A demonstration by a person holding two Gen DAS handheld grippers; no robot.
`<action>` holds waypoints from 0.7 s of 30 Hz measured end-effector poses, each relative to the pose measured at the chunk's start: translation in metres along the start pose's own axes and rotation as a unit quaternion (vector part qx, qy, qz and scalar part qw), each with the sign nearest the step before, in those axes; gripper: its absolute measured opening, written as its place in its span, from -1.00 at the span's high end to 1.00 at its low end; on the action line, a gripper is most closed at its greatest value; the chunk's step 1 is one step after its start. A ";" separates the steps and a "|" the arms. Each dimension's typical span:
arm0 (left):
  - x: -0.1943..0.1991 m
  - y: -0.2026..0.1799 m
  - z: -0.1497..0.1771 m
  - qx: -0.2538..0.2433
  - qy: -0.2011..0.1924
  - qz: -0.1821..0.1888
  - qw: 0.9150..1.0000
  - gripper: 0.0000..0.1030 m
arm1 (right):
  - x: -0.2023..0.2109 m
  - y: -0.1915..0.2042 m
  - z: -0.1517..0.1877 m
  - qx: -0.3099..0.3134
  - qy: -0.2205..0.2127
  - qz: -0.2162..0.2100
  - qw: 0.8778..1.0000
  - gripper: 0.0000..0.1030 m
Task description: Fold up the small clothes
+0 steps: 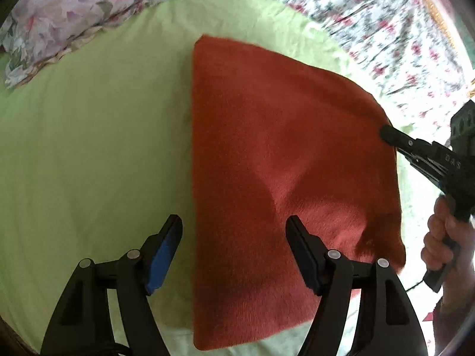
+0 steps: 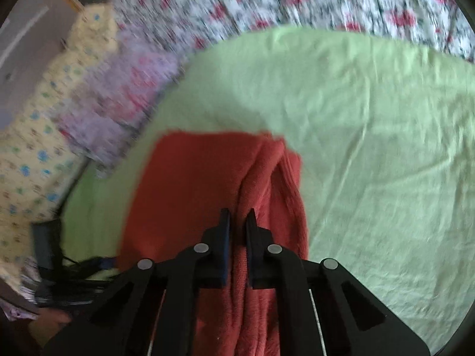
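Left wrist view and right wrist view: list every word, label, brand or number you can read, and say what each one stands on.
"DAS" – pale letters on the black body of the right gripper, seen in the left wrist view; whether more letters follow is hidden.
Pale marks on the black block behind that gripper – too blurred to read.
Red fleece cloth, light green sheet, floral bedding: no text.
Right wrist view: nothing readable.

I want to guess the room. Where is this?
Probably a bedroom: a green sheet spread flat, a flowered bedcover behind it, and a flowered pillow at the edge.
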State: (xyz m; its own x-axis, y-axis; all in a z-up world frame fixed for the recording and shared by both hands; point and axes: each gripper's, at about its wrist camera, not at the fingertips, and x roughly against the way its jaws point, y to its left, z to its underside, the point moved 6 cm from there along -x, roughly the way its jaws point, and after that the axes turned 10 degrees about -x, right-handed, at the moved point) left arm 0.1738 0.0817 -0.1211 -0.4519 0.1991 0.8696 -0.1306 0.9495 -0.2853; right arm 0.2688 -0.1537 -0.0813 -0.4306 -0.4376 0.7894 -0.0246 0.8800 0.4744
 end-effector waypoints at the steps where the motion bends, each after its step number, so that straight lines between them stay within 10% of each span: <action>1: -0.001 -0.003 0.000 -0.001 0.003 0.006 1.000 -0.43 | 0.006 0.000 -0.007 0.009 -0.003 0.006 1.000 0.81; 9: -0.027 -0.010 0.017 -0.005 0.043 0.009 0.999 -0.46 | -0.037 -0.061 -0.002 -0.082 0.066 0.018 0.994 0.74; 21: -0.003 -0.003 0.029 -0.038 0.056 0.024 0.997 -0.47 | 0.030 -0.062 0.075 -0.142 0.041 -0.001 0.989 0.35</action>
State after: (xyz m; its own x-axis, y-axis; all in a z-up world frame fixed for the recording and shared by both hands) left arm 0.1498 0.0709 -0.1342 -0.3536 0.2660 0.8968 -0.0421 0.9532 -0.2993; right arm 0.1895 -0.2080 -0.1163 -0.3552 -0.4639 0.8116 0.2340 0.7964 0.5576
